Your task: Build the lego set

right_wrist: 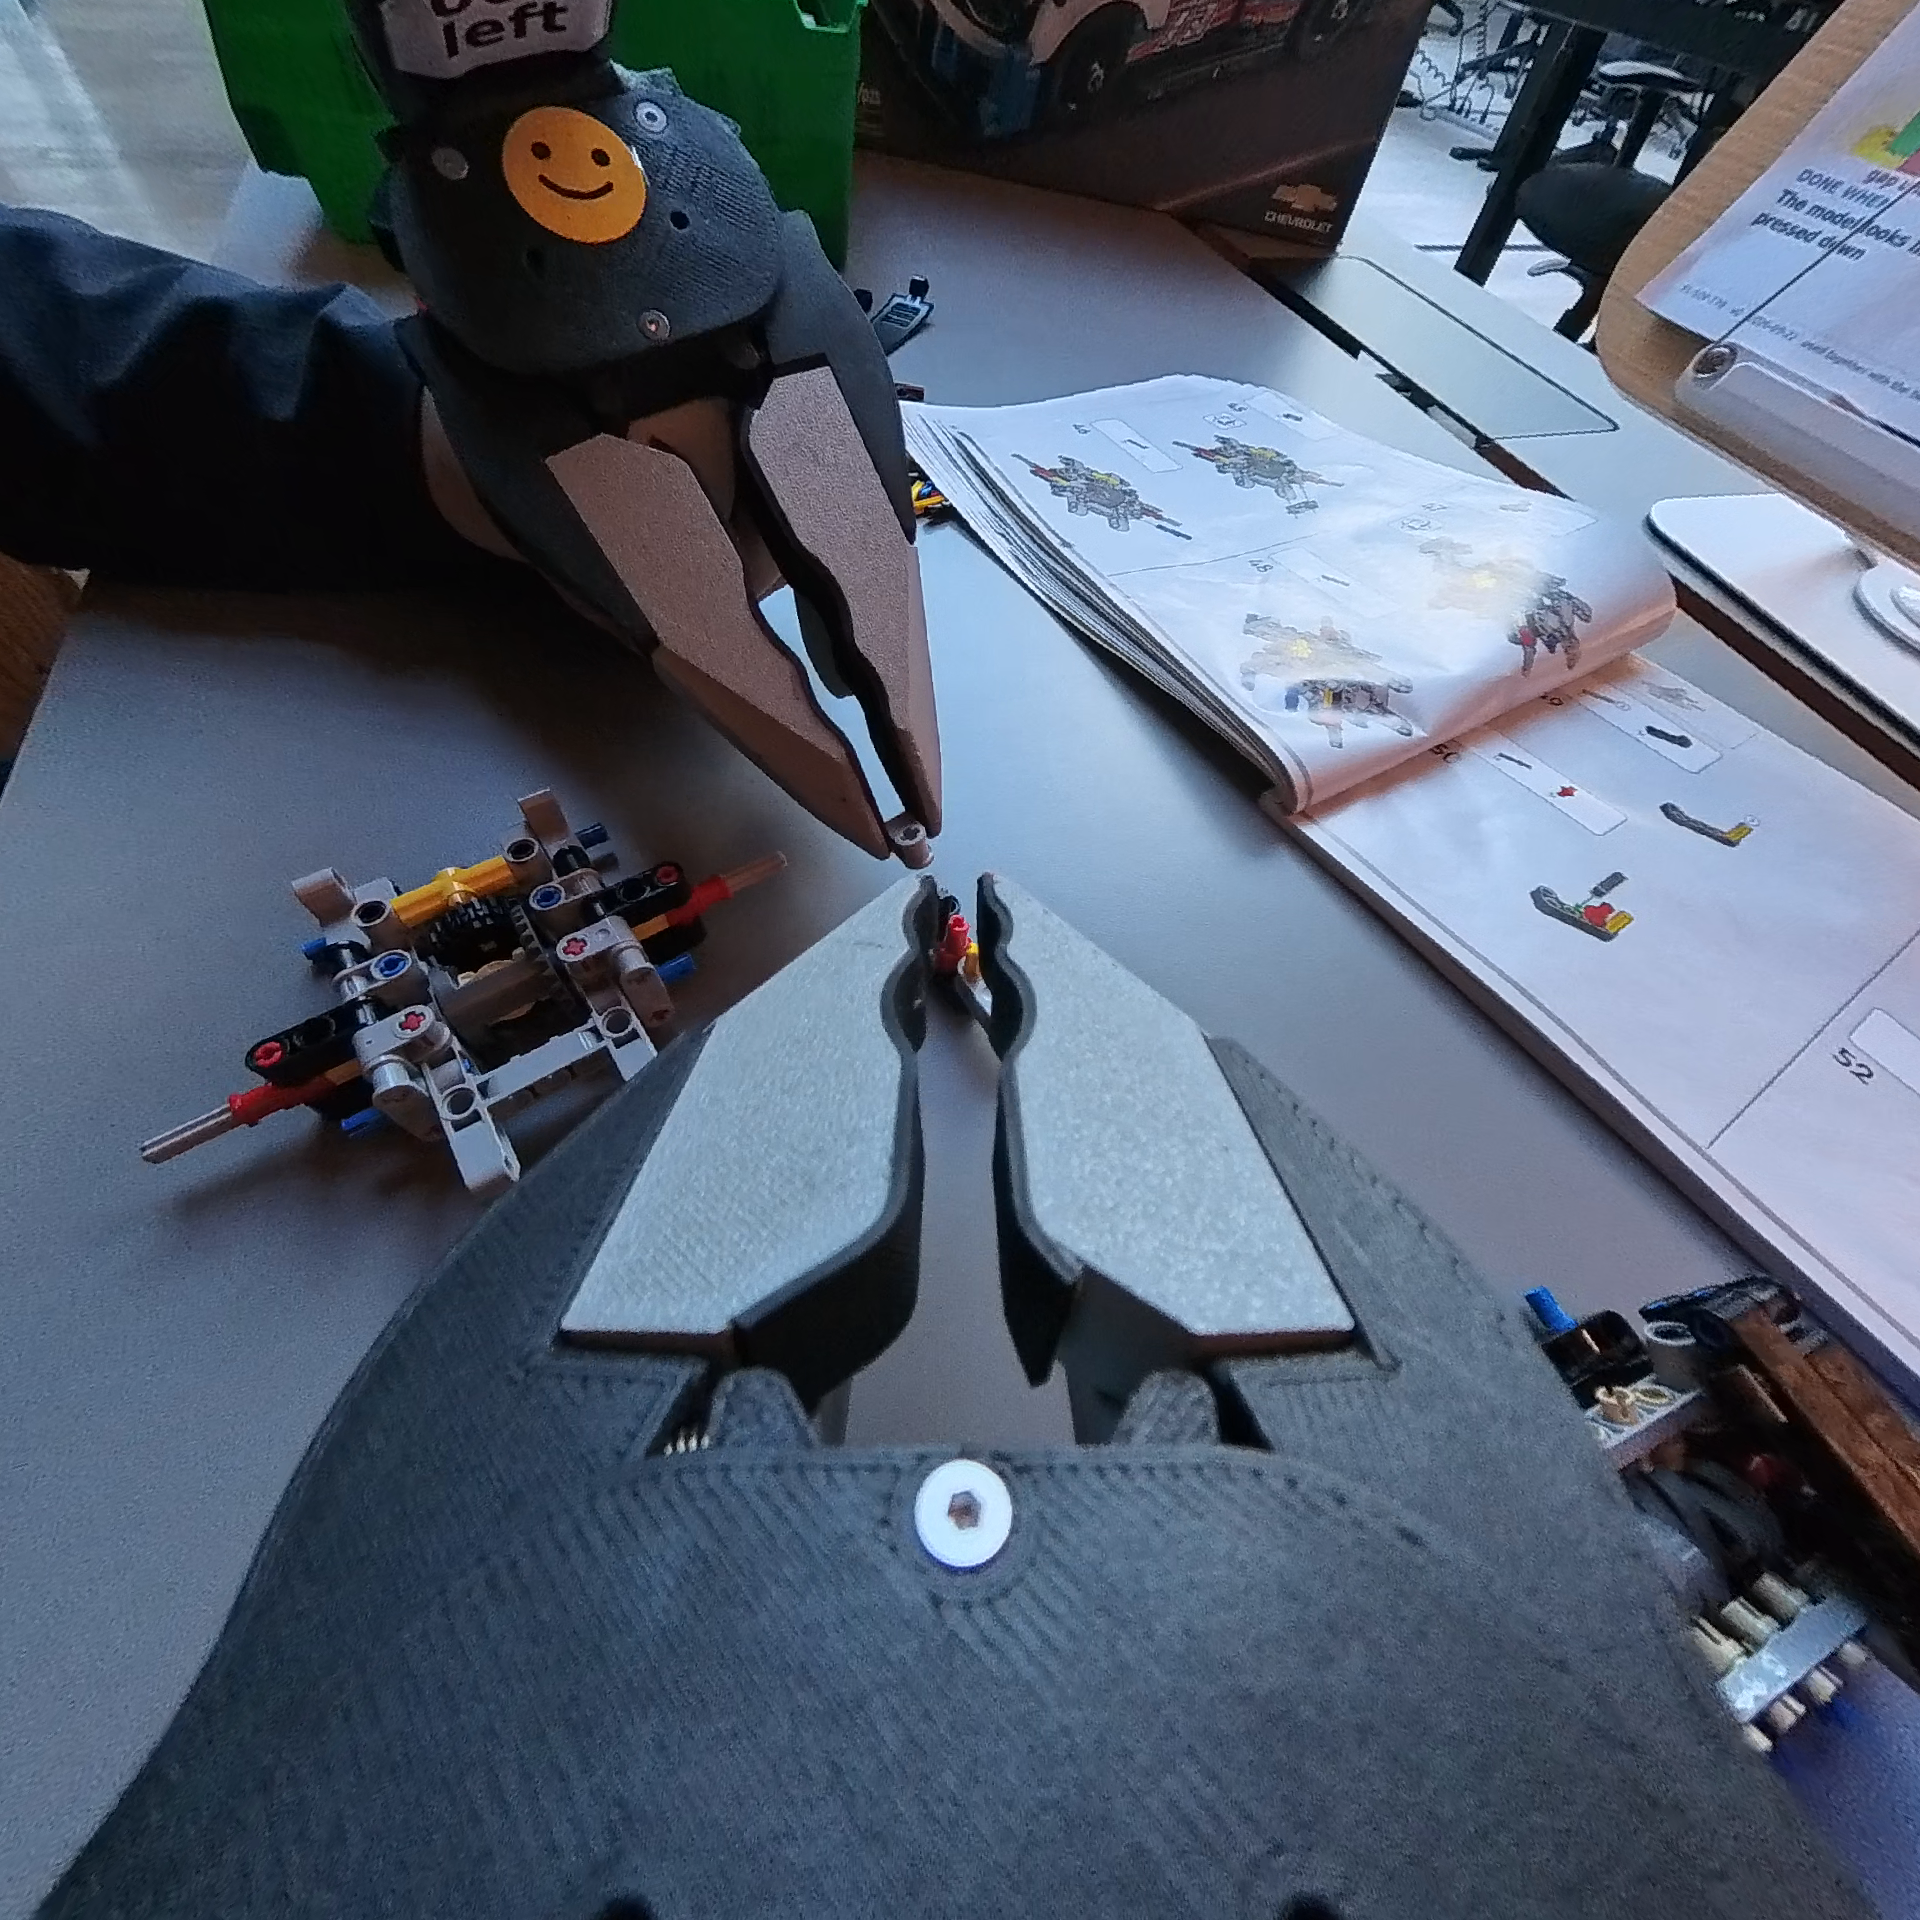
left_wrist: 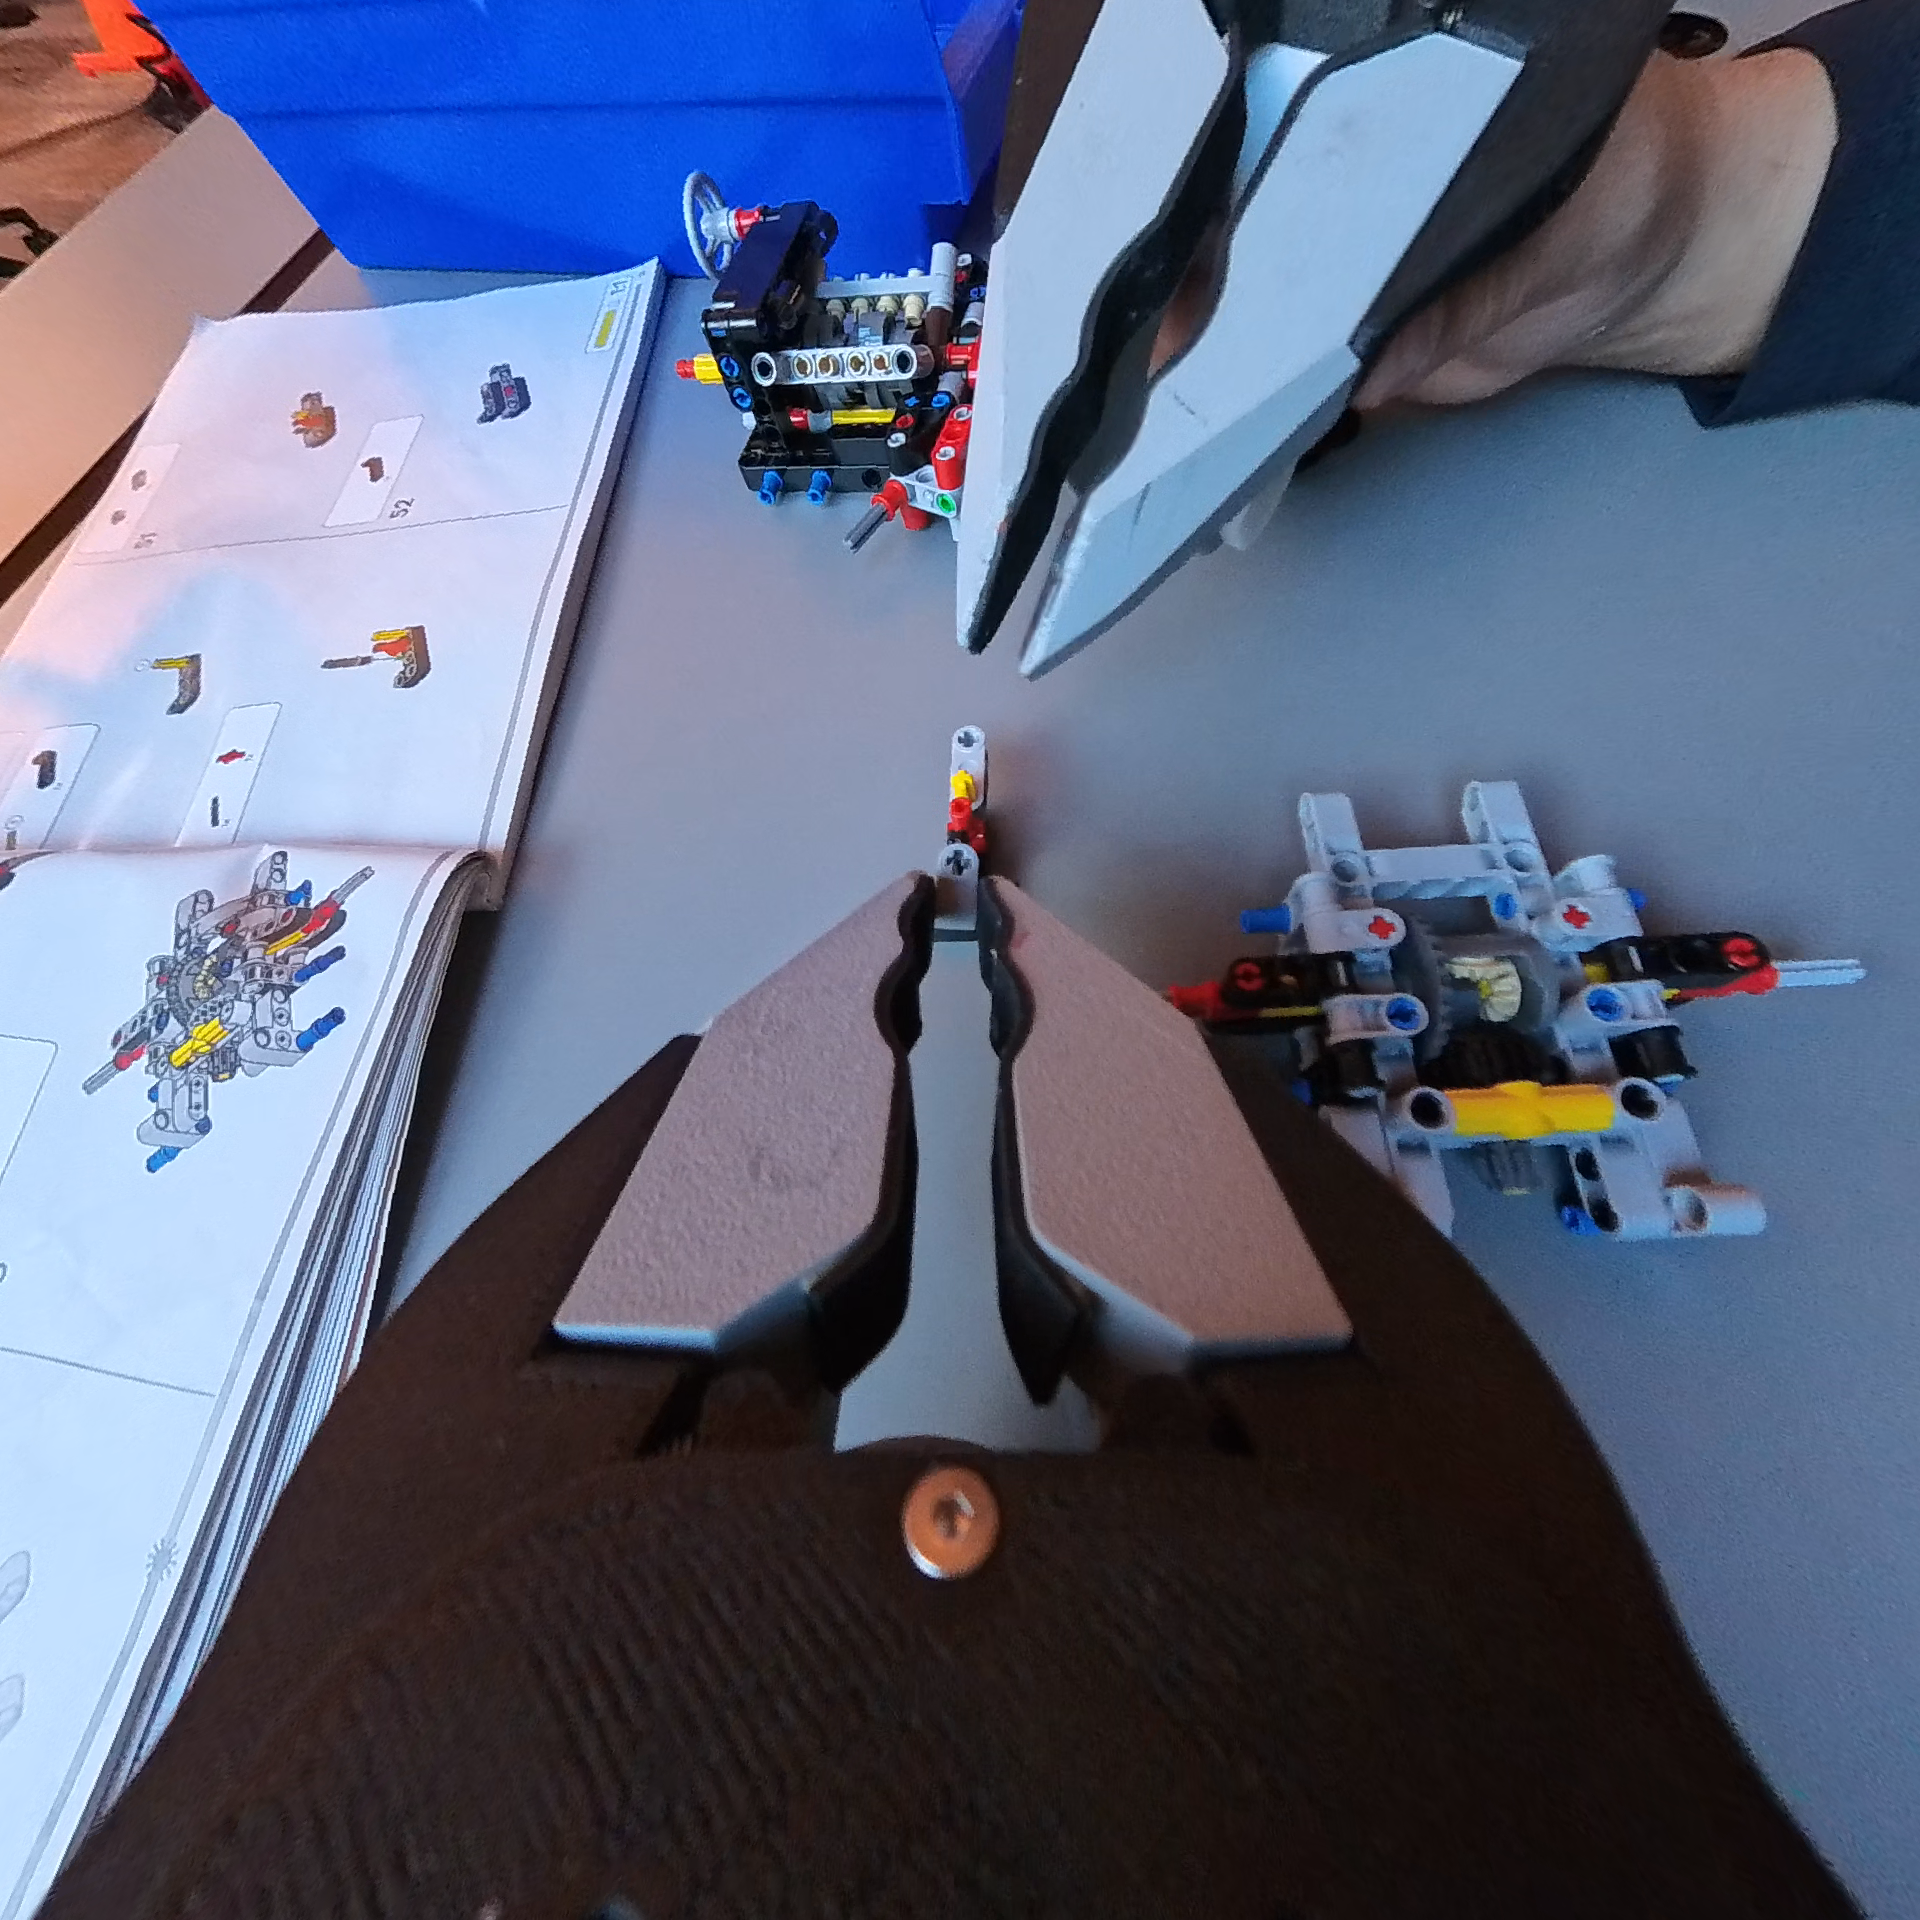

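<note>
The small grey beam with yellow and red pins (left_wrist: 966,790) is pinched at its near end by the left tongs (left_wrist: 958,894), low over the worktop (left_wrist: 727,675). The right tongs (left_wrist: 1003,660) hover just beyond its far end, barely parted and empty. A grey gear assembly (left_wrist: 1496,1008) lies beside them.

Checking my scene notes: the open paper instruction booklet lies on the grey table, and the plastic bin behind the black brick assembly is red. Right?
The colour is wrong: the plastic bin behind the black brick assembly is blue, as the left wrist view shows. The open paper instruction booklet does lie on the grey table.
</note>
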{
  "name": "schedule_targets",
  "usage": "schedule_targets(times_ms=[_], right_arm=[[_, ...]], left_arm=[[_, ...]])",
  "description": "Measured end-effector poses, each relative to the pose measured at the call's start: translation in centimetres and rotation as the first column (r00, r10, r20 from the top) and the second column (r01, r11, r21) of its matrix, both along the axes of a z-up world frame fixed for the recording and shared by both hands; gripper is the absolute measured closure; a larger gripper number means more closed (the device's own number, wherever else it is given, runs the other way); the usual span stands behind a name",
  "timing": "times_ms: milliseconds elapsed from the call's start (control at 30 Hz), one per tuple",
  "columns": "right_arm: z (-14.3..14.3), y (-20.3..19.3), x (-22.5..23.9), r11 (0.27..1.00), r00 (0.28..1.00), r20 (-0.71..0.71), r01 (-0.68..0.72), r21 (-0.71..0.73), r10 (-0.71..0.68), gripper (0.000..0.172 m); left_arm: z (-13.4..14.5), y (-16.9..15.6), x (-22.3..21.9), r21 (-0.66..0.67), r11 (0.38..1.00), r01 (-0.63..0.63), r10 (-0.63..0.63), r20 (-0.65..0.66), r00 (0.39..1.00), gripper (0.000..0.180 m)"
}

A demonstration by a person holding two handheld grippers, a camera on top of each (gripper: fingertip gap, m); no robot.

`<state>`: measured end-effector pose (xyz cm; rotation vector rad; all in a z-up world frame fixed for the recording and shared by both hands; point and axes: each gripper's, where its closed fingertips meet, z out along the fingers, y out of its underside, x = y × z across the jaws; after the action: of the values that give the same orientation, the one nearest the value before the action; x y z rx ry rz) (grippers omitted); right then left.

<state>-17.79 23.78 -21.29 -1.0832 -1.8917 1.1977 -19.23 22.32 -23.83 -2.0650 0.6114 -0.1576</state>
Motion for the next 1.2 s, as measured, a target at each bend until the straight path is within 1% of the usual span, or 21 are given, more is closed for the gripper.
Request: schedule_targets(times_ms=[200,333,400,533,633,767,900,1000,1100,1200], right_arm=[[-0.4,-0.4,0.1,0.999,1.000,0.015,-0.024,0.025,0.023,0.163],[-0.4,-0.1,0.0,0.997,0.999,0.002,-0.045,0.070,0.045,0.158],[-0.5,0.4,-0.2,0.994,0.999,0.000,-0.052,0.094,0.052,0.155],[-1.6,0.1,-0.4,0.977,0.989,0.070,-0.141,0.162,0.131,0.146],[-2.7,0.2,-0.9,0.958,0.977,0.131,-0.192,0.213,0.167,0.148],[-3.4,-0.2,-1.1,0.943,0.955,0.190,-0.265,0.200,0.228,0.157],[-3.7,-0.6,-1.3,0.944,0.945,0.220,-0.283,0.171,0.244,0.158],[-3.9,-0.5,-1.3,0.941,0.942,0.227,-0.288,0.175,0.246,0.169],[-3.9,-0.6,-1.3,0.939,0.941,0.224,-0.294,0.176,0.252,0.169],[-3.9,-0.7,-1.2,0.938,0.940,0.225,-0.298,0.174,0.257,0.169]], left_arm=[[-0.2,-0.1,0.2,-0.031,0.999,0.019,-0.018,0.037,0.999,0.175],[-0.6,-0.2,0.2,-0.098,0.995,0.026,-0.017,0.086,0.996,0.175],[-1.0,-0.3,-0.2,-0.138,0.990,0.011,-0.002,0.066,0.998,0.175],[-0.3,-0.4,0.0,-0.170,0.985,0.026,-0.016,0.062,0.998,0.175],[0.1,-0.1,-0.2,-0.192,0.981,0.030,-0.021,0.047,0.999,0.175],[0.1,0.1,-0.3,-0.238,0.970,0.047,-0.044,0.021,0.999,0.175],[0.2,0.2,0.1,-0.287,0.955,0.075,-0.071,0.026,0.997,0.175],[0.5,0.7,0.5,-0.297,0.950,0.091,-0.084,0.035,0.996,0.175],[0.4,0.9,0.4,-0.293,0.953,0.082,-0.090,-0.014,0.996,0.175],[0.6,0.9,0.7,-0.291,0.953,0.087,-0.094,-0.007,0.996,0.175]])
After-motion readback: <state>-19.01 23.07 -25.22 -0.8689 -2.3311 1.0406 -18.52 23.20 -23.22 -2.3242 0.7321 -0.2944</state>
